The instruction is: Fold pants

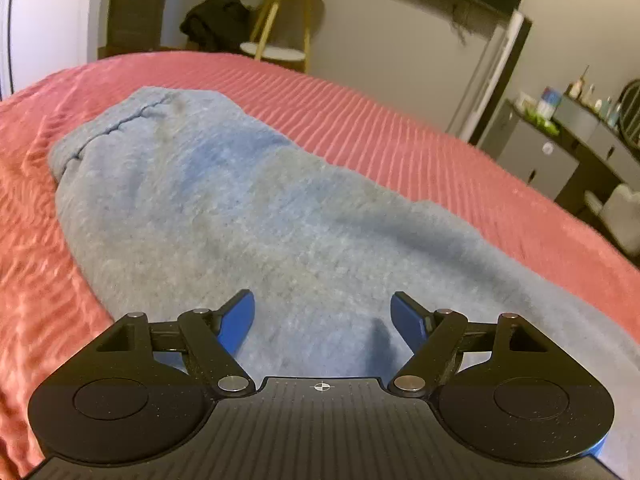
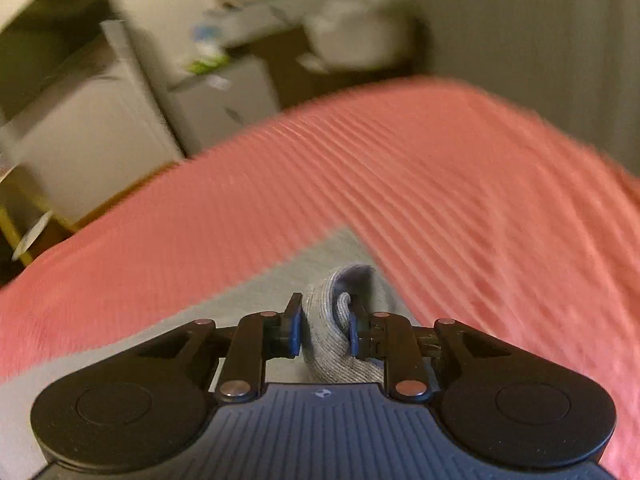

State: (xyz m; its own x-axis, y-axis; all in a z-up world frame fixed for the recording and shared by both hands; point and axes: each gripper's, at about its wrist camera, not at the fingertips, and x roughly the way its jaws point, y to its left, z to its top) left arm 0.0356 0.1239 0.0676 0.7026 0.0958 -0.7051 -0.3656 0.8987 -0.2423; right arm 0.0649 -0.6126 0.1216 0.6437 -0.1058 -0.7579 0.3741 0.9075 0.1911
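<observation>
Light blue-grey sweatpants (image 1: 240, 208) lie stretched out along a pink ribbed bedspread (image 1: 400, 128), one end far away at the upper left. My left gripper (image 1: 322, 314) hovers just above the near part of the cloth, its blue pads wide apart with nothing between them. In the right wrist view, my right gripper (image 2: 325, 326) is shut on a bunched fold of the pants (image 2: 324, 312), a ribbed edge with a cord pinched between the pads. More of the grey cloth (image 2: 256, 292) lies flat to its left on the bedspread (image 2: 440, 184).
A wooden side table (image 1: 286, 20) with small items and a dark heap of clothes (image 1: 218, 20) stand past the bed's far edge. Grey drawers (image 1: 560, 148) cluttered with bottles sit to the right. The right wrist view is motion-blurred; a white cabinet (image 2: 100, 120) shows beyond the bed.
</observation>
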